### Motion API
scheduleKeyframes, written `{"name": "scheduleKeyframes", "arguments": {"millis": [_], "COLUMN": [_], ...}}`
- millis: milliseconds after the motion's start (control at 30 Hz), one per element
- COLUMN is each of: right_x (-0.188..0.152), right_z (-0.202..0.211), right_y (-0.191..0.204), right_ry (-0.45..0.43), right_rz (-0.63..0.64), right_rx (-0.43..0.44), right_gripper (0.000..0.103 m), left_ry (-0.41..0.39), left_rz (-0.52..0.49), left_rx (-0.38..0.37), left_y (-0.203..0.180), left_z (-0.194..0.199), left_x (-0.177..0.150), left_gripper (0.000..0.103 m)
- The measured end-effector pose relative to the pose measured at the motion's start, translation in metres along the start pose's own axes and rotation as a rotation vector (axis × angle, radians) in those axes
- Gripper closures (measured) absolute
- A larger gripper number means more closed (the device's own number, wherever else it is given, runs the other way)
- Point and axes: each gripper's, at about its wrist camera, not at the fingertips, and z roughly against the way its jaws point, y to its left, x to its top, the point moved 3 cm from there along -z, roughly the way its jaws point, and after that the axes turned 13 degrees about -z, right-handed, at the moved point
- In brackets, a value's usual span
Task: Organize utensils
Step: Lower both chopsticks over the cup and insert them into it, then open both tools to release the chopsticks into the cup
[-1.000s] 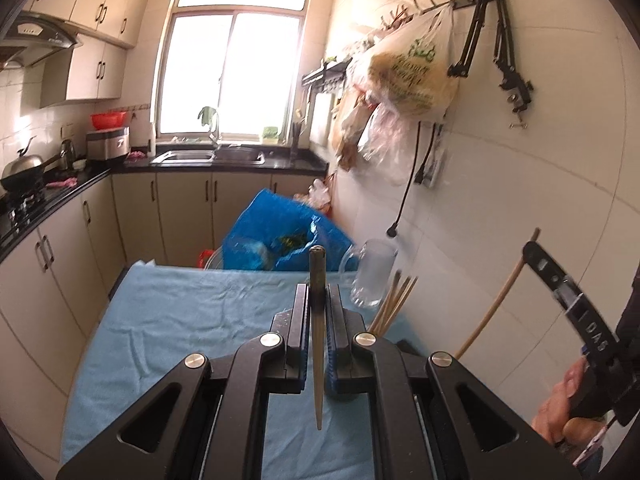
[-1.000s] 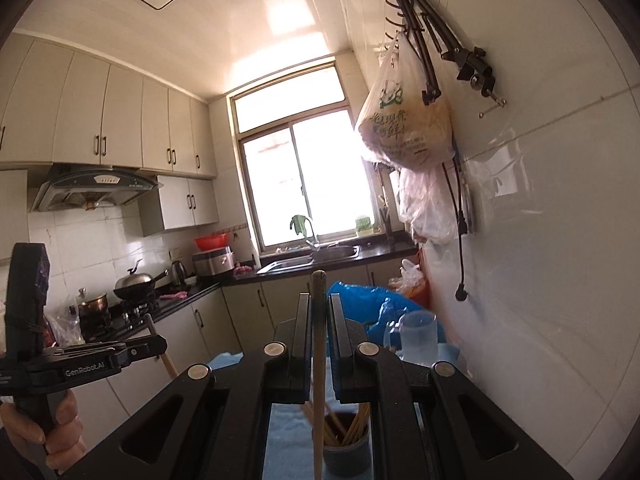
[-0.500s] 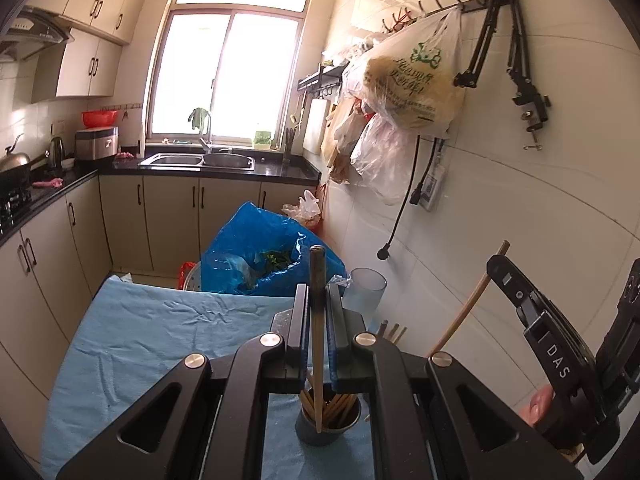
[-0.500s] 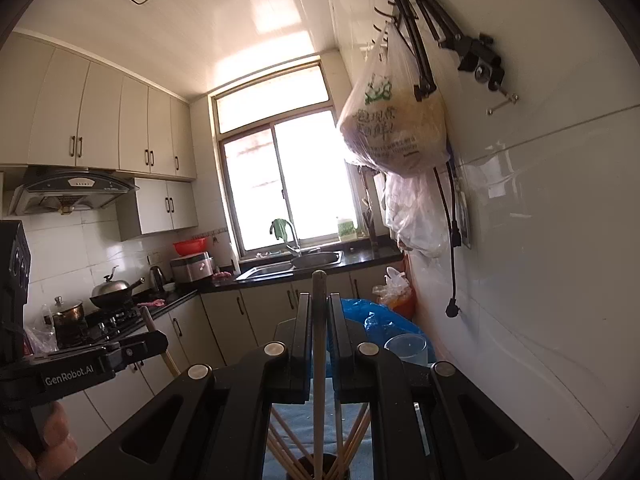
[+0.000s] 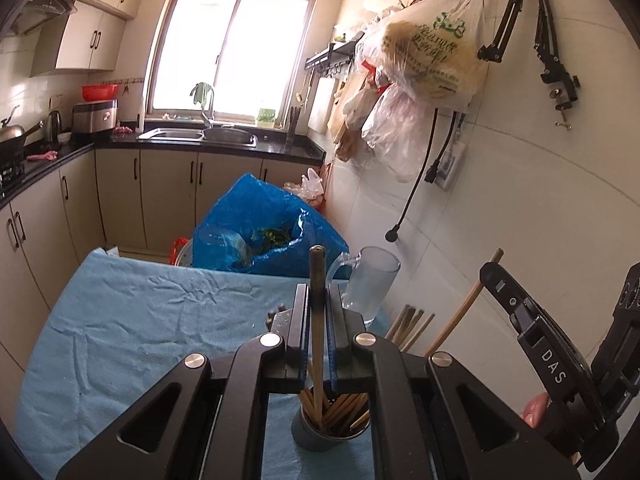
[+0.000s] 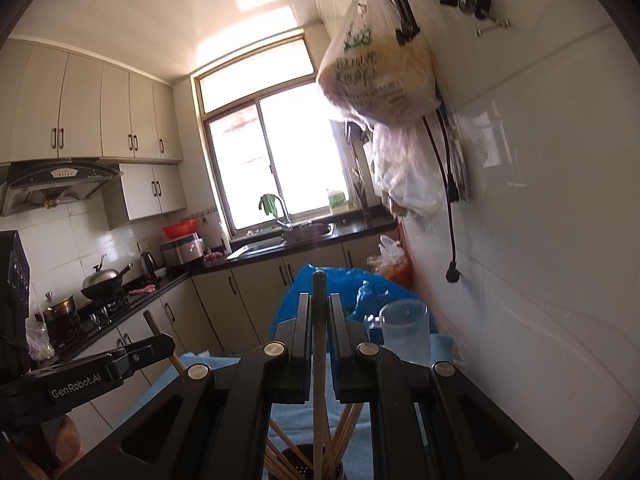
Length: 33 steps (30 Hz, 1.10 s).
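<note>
My left gripper [image 5: 318, 300] is shut on a wooden chopstick [image 5: 317, 312] held upright, its lower end inside a grey cup [image 5: 320, 434] full of chopsticks on the blue cloth [image 5: 140, 320]. My right gripper [image 6: 319, 312] is shut on another chopstick [image 6: 319, 344], its lower end down in the same cup [image 6: 308, 464]. The right gripper also shows at the right of the left wrist view [image 5: 492, 276], holding its chopstick [image 5: 464, 308]. The left gripper shows at the left of the right wrist view [image 6: 160, 348].
A clear plastic mug [image 5: 370, 288] stands behind the cup by the tiled wall [image 5: 520, 200]. A blue plastic bag [image 5: 264, 232] sits past the table's far end. Plastic bags [image 5: 432, 52] hang from wall hooks above. Kitchen counters [image 5: 48, 160] run left and behind.
Both grippers have lowered their chopsticks over the cup, and the lower ends now sit inside it. The left wrist view has tilted down onto the cup.
</note>
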Motion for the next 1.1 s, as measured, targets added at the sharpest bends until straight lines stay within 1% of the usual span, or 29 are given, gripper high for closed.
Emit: {"name": "scheduleKeyframes", "arguments": {"millis": [167, 433, 833, 1100], "right_x": [-0.014, -0.032, -0.053, -0.057], "right_z": [-0.006, -0.012, -0.032, -0.034], "right_y": [-0.012, -0.022, -0.032, -0.038], "right_ry": [0.031, 0.076, 0.148, 0.156], "right_rz": [-0.028, -0.053, -0.065, -0.061], "right_rx": [-0.010, -0.024, -0.056, -0.072], "right_gripper": [0.095, 0.095, 0.095, 0.095], "left_ry": [0.028, 0.062, 0.096, 0.121], "left_rz": [-0.001, -0.010, -0.049, -0.055], "left_rx": [-0.006, -0.009, -0.008, 0.000], "left_y": [0.003, 0.005, 0.002, 0.004], "left_z": [-0.008, -0.015, -0.023, -0.030], "left_x": [-0.017, -0.034, -0.049, -0.055], "left_gripper": [0.096, 0.095, 0.095, 0.095]}}
